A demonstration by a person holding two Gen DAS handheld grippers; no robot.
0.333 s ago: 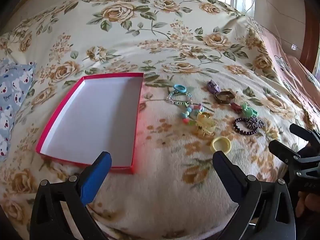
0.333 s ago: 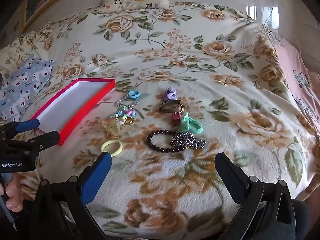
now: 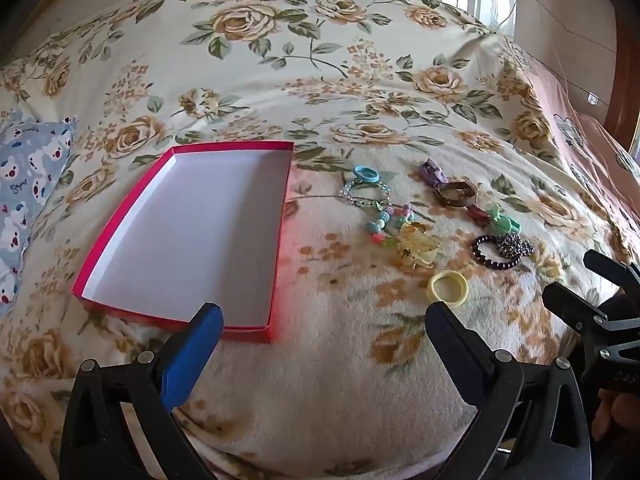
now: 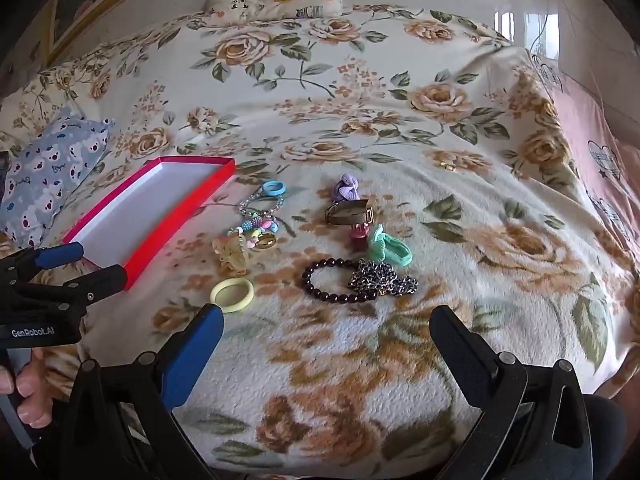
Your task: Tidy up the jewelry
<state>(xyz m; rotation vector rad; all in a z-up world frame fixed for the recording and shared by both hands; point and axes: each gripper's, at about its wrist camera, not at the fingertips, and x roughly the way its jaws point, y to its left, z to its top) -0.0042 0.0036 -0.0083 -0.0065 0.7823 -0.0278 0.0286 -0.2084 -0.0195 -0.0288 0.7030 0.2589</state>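
I was looking across the bed [image 3: 320, 80], its floral blanket carrying everything, and the largest thing on it was the red box [image 3: 280, 240], a shallow tray with a white floor that lay on the left side and held nothing at all. By my reading the sorting had not begun: every piece was out on the blanket to the right of the box, none inside it, so the whole job was left to do. The dark bead bracelet [image 4: 320, 280] lay nearest my right gripper with the metal chain [image 4: 384, 282] heaped against its right side; just beyond sat the green hair tie [image 4: 390, 246], the brown bangle [image 4: 348, 212] and the purple hair tie [image 4: 346, 190]. Closer to the box lay the beaded charm strand [image 4: 256, 220], the amber hair claw [image 4: 232, 256], the yellow hair tie [image 4: 232, 294] and, smallest, the blue ring [image 4: 274, 189]. The left gripper [image 3: 324, 320] hovered over the near edge of the box with its jaws spread wide, pinching nothing. The right gripper [image 4: 326, 324] was just as widely spread and bare, tilted down toward the blanket short of the bracelet, touching none of the pieces.
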